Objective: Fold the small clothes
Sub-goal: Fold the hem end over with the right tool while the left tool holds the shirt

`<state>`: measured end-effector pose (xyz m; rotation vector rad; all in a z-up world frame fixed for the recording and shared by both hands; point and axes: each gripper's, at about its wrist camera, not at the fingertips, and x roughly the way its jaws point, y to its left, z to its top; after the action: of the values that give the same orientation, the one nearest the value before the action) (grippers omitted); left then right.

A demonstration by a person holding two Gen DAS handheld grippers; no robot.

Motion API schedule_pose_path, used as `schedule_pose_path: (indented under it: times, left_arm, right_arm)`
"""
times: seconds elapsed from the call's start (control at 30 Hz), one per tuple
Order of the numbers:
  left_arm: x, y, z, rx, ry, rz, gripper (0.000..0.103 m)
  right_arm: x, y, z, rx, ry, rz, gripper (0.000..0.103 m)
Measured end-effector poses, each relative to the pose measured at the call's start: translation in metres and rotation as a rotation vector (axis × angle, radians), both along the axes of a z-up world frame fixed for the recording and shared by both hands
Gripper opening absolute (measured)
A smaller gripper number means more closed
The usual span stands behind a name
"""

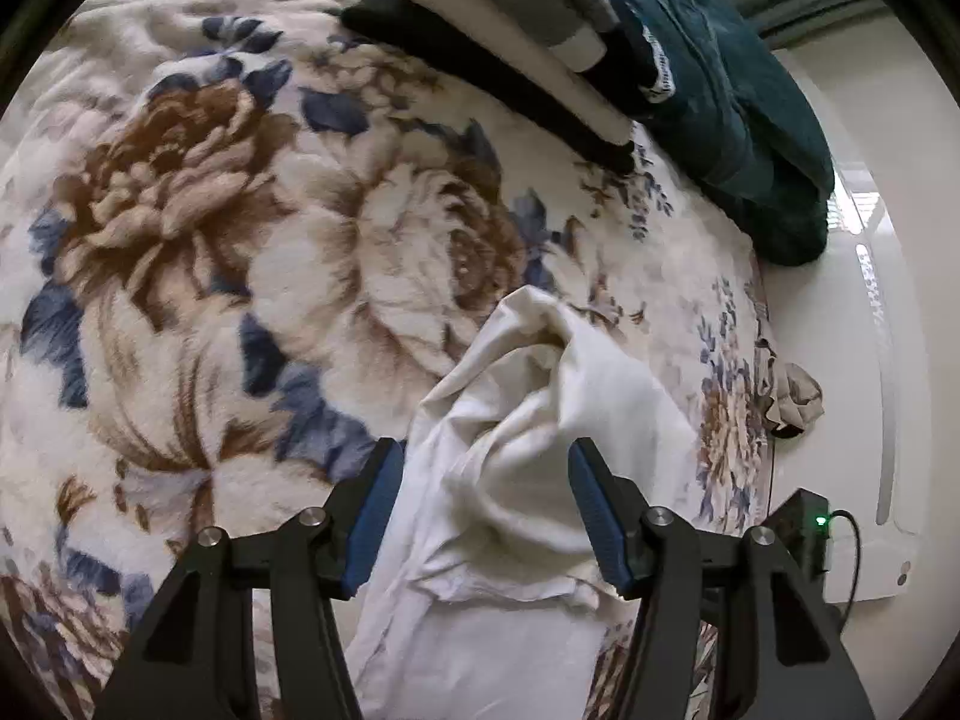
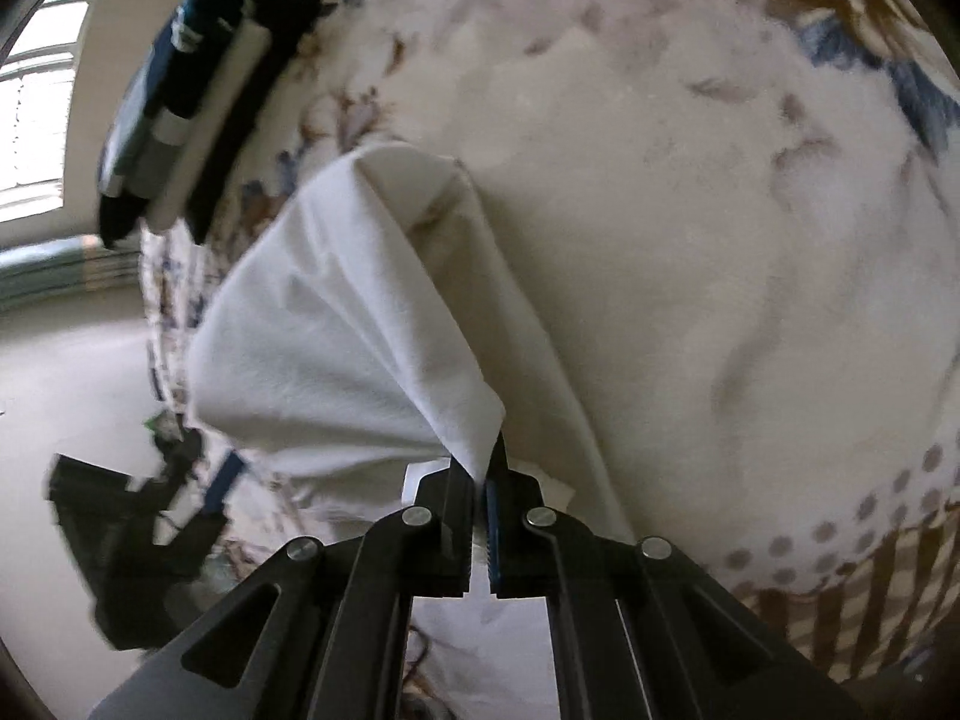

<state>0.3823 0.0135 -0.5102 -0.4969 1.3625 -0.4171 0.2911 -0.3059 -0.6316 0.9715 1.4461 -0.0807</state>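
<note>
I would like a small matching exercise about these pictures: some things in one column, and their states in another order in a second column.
Things:
1. left gripper
2. right gripper
3. white garment
4. folded clothes

States:
a. stacked at the far edge of the floral blanket
b. crumpled, partly lifted
c. jaws apart
d. jaws pinching cloth

Pairs: 1-c, 2-d, 3-b, 4-a
</note>
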Motion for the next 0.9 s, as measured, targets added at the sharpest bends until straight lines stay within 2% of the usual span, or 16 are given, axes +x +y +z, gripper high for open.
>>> schedule_pose_path:
  times: [0.13, 0.27, 0.3, 0.33, 0.37, 0.47, 0.57, 0.63, 0.7, 0.83, 0.9]
  left_arm:
    - [0.004, -0.009, 0.001, 0.005, -0.024, -0.044, 0.055]
    - [0.005, -0.030, -0.021, 0.052, -0.006, -0.155, 0.053]
    - [0.003, -0.032, -0.023, 0.038, -0.013, -0.156, 0.042]
    - [0.002, -0.033, -0.021, 0.019, -0.037, -0.144, 0.009]
    - [0.001, -0.034, -0.018, 0.010, -0.053, -0.149, 0.004]
    - [-0.006, -0.032, 0.001, -0.026, -0.091, -0.134, 0.003]
    - [-0.015, -0.023, 0.011, -0.085, -0.017, -0.079, 0.003]
    - [-0.020, -0.017, 0.010, -0.094, 0.043, -0.048, 0.003]
    - [-0.024, -0.015, 0.004, -0.079, 0.086, -0.035, 0.003]
    - [-0.031, -0.027, -0.033, 0.096, 0.129, -0.134, 0.004]
    - [-0.032, -0.031, -0.053, 0.103, 0.184, -0.167, 0.008]
  right_arm:
    - [0.003, -0.001, -0.002, -0.020, 0.013, 0.000, 0.003]
    - [0.009, 0.003, 0.004, -0.018, -0.007, 0.006, 0.003]
    - [0.010, 0.004, 0.005, -0.018, -0.007, 0.006, 0.003]
    - [0.010, 0.004, 0.005, -0.017, -0.009, 0.005, 0.003]
    - [0.011, 0.003, 0.007, -0.018, -0.011, 0.002, 0.003]
    - [0.009, 0.000, 0.013, -0.011, -0.028, -0.009, 0.003]
    - [0.006, -0.003, 0.021, 0.003, -0.036, -0.013, 0.003]
    - [0.001, -0.005, 0.025, 0.009, -0.033, -0.012, 0.003]
    - [-0.004, -0.007, 0.024, 0.010, -0.006, -0.008, 0.003]
    - [-0.010, -0.005, 0.014, -0.018, 0.047, 0.030, 0.003]
    - [-0.010, -0.001, -0.001, -0.010, 0.101, 0.052, 0.003]
